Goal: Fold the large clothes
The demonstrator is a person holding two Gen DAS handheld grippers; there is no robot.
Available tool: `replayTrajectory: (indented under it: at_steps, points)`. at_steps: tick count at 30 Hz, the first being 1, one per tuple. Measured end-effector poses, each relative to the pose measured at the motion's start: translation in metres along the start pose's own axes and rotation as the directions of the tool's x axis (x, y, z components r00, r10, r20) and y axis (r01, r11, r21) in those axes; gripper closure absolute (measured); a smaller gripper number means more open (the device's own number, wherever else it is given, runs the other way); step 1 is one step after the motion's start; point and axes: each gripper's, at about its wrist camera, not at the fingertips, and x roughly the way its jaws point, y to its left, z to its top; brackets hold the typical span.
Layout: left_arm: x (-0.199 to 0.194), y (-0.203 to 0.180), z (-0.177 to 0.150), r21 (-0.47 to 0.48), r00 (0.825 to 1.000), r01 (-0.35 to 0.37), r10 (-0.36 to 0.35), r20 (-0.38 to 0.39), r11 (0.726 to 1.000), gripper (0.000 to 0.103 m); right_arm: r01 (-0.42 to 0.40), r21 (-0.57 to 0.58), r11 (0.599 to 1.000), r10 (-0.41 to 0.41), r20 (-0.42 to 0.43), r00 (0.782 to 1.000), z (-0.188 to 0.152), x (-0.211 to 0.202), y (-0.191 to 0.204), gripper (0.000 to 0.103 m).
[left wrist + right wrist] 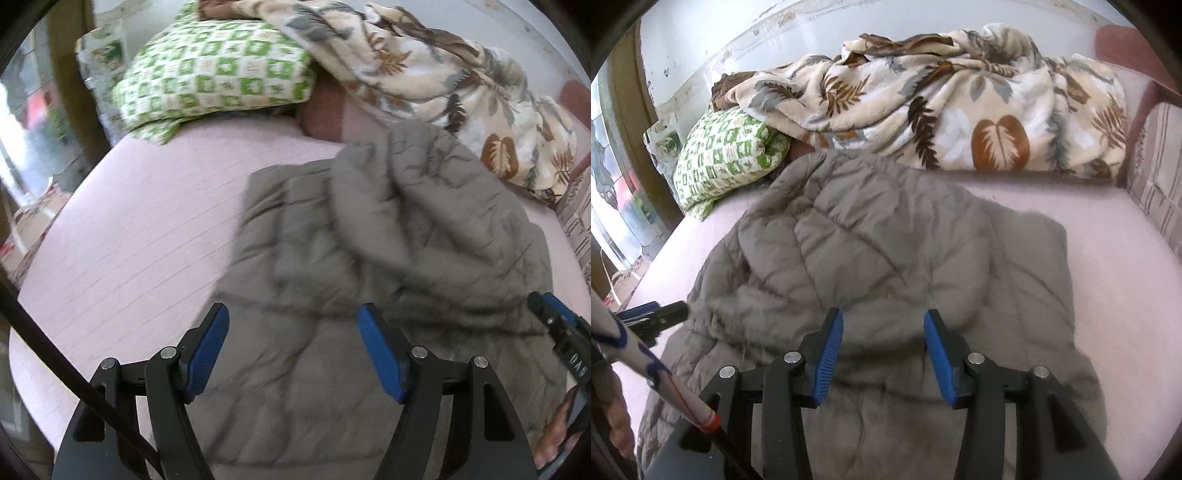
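A grey quilted jacket point(871, 251) lies part-folded on the bed's pink sheet point(1108, 288), its long axis running from the cameras toward the leaf-print blanket point(960, 110). Left claw point(295, 347) and right claw point(882, 354) hover apart, empty; a fresh edge grasp seems next.
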Motion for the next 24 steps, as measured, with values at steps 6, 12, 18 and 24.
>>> replayTrajectory:
  at_steps: [6,12,18,24]
  points:
    - [-0.015,0.033,-0.038,-0.026,1.0,-0.024,0.024,-0.018,0.999,0.031,-0.015,0.034,0.999,0.016,-0.042,0.999,-0.021,-0.019,0.006,0.053]
    - [-0.022,0.052,-0.067,-0.043,0.999,-0.036,0.035,-0.036,0.998,0.031,0.003,-0.001,1.0,-0.003,-0.081,0.997,-0.05,-0.028,0.022,0.051]
    - [-0.027,0.06,-0.088,-0.012,0.996,-0.08,0.08,-0.043,0.997,0.031,0.02,-0.013,1.0,-0.021,-0.119,0.993,-0.076,-0.038,0.026,0.051]
    - [-0.039,0.062,-0.105,0.018,0.994,-0.103,0.103,-0.035,0.995,0.031,0.036,0.012,0.999,-0.034,-0.156,0.987,-0.098,-0.045,0.022,0.049]
